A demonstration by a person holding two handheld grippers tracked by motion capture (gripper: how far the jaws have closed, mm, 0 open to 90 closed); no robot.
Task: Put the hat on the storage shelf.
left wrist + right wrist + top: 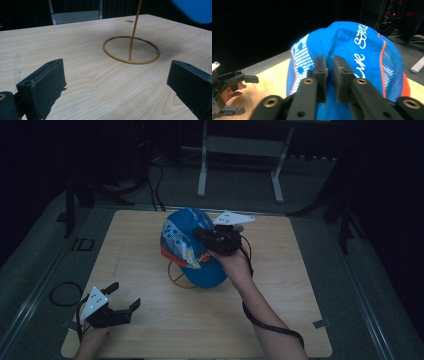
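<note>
I saw a bright blue cap [192, 250] with an orange-trimmed mesh side, white script lettering and a pale dotted panel, perched on a thin brass wire stand [131, 50] mid-bench [150, 330]. My right gripper [329, 66] sat against its crown, jaws a narrow slit apart, pinching nothing. My left gripper [122, 299] waited wide apart, near left.

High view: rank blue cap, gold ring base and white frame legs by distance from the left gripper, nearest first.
From the left gripper, at the table's near left corner:
1. Gold ring base, on the table under the cap, up and to the right.
2. Blue cap, mid-table, on the stand.
3. White frame legs, on the floor beyond the table.
</note>
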